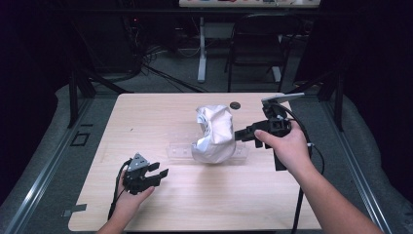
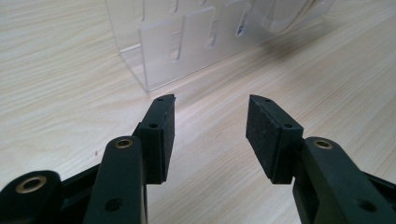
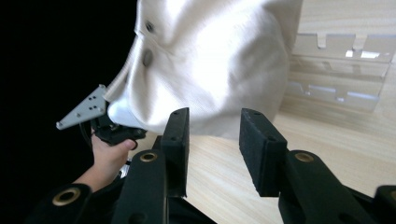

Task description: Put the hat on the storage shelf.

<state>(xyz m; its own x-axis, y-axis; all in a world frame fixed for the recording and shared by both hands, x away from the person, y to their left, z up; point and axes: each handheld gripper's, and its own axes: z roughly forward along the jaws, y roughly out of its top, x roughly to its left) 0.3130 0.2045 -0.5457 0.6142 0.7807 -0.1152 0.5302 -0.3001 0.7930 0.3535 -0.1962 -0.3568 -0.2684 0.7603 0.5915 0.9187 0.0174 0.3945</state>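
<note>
Reaching toward a crumpled white shirt [image 1: 213,134], heaped near the middle of a light wooden table [image 1: 160,105]. Draped over a clear acrylic rack [image 1: 178,150] with slots cut in it, so the rack's ends stick out on either side of the cloth. Small buttons visible along one fold of the shirt [image 3: 210,60] in the right gripper view.

Right gripper [image 1: 242,135] held level just beside the shirt's right flank, jaws apart and empty, pointing at the cloth but seemingly not yet on it. Left gripper [image 1: 159,171] low over the bare table, near the front left, well apart from the shirt; jaws also apart, nothing between them. Seen along the left gripper [image 2: 210,123], the corner of the acrylic rack [image 2: 187,42] ahead, with bare wood between.

Likely step in hand: taking hold of the cloth with the right jaws. To do it well: aim for a thick fold or the buttoned edge rather than a smooth, taut stretch, and push far enough in for both pads to bite cloth. Better to close slowly and lift gently, since the shirt may snag on the rack's slots and drag the light rack along. Worth bringing the left jaws closer to steady the rack or catch a second edge.
</note>
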